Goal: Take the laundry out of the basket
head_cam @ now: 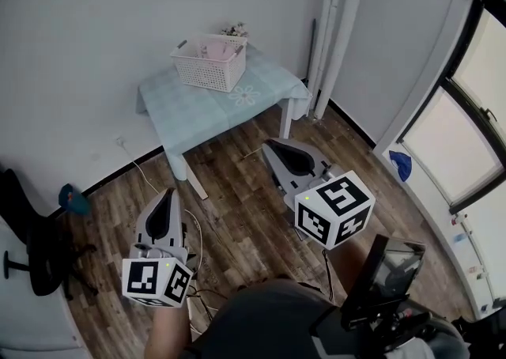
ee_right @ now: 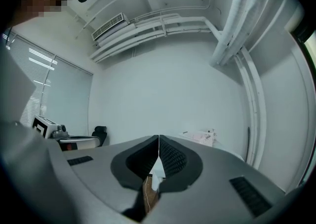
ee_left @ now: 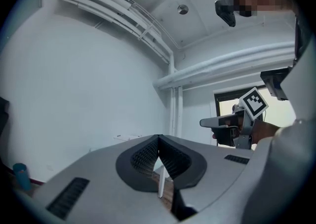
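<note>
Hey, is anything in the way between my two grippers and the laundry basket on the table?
Nothing visible. Only bare wood floor lies between the left gripper, the right gripper and the table; the basket is open on top, laundry exposed.

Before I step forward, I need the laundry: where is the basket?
In the head view, upper centre: the basket sits on the table against the back wall, left of the white pipes.

Sparse indoor room, perhaps an office or test space, wood-plank floor (head_cam: pixel 245 215), bare white walls (head_cam: pixel 95 33), small cloth-covered table (head_cam: pixel 198 112), black office chair (head_cam: pixel 35 255), large window (head_cam: pixel 458 144), exposed pipes (head_cam: pixel 336 25), wall-mounted air conditioner (ee_right: pixel 109 24)
</note>
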